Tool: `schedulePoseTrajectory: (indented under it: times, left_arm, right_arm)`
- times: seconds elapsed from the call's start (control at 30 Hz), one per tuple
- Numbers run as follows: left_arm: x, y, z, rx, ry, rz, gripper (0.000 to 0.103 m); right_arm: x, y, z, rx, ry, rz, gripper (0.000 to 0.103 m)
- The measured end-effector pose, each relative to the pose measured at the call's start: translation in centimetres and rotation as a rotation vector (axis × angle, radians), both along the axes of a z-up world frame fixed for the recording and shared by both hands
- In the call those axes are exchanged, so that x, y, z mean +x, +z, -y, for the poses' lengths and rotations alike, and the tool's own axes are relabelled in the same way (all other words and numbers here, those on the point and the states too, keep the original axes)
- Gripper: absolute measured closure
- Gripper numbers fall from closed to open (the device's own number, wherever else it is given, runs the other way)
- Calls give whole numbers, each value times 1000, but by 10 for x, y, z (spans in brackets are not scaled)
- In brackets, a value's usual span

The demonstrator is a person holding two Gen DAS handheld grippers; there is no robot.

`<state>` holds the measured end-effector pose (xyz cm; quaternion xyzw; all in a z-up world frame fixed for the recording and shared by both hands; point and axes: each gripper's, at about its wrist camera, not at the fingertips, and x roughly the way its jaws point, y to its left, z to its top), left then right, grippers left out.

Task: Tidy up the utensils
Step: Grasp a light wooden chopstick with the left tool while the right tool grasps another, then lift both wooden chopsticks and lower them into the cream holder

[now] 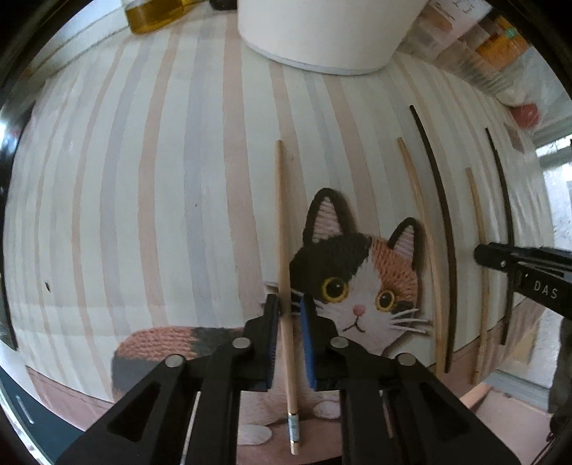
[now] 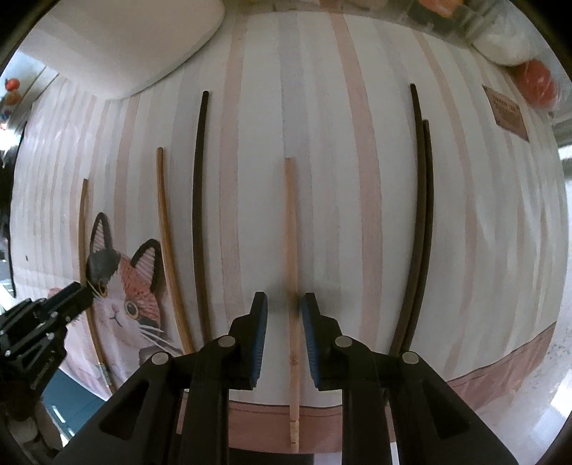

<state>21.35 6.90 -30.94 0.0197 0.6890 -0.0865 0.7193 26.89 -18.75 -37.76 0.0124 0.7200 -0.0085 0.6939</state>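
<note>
Several chopsticks lie side by side on a striped placemat (image 1: 143, 200) with a cat picture. In the left wrist view a light wooden chopstick (image 1: 284, 250) with a metal band lies between the open fingers of my left gripper (image 1: 289, 311), which straddle it without clamping. In the right wrist view another light wooden chopstick (image 2: 291, 250) lies between the open fingers of my right gripper (image 2: 284, 307). Dark chopsticks (image 2: 198, 200) and a dark pair (image 2: 420, 214) lie on the mat to either side. The right gripper also shows at the left wrist view's right edge (image 1: 518, 264).
A white round container (image 1: 321, 32) stands at the mat's far edge. A bottle of yellow oil (image 1: 153, 14) is at the back left. Packets and a red object (image 1: 525, 114) sit at the back right. More wooden chopsticks (image 1: 425, 250) lie right of the cat.
</note>
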Motion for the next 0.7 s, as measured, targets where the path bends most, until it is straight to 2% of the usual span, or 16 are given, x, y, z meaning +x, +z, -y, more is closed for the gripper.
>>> schedulePoseTrajectory:
  times: [0.03, 0.07, 0.27, 0.33, 0.53, 0.7]
  left_arm:
    - [0, 0, 2, 2, -3, 8, 99]
    - [1, 1, 1, -2, -4, 13, 99]
    - [-1, 3, 12, -3, 5, 26, 99]
    - [12, 6, 20, -4, 13, 34, 99]
    - [25, 32, 18, -19, 38, 87, 99]
    - [33, 65, 16, -50, 51, 150, 99]
  right_arm:
    - [1, 0, -4, -20, 1, 18, 94]
    - [0, -3, -10, -20, -5, 33, 96]
    - [-3, -1, 3, 54, -64, 56, 96]
    - [-6, 0, 10, 78, -80, 73, 96]
    - [-11, 32, 14, 144, -104, 178, 96]
    - [-4, 61, 19, 188, -101, 246, 96]
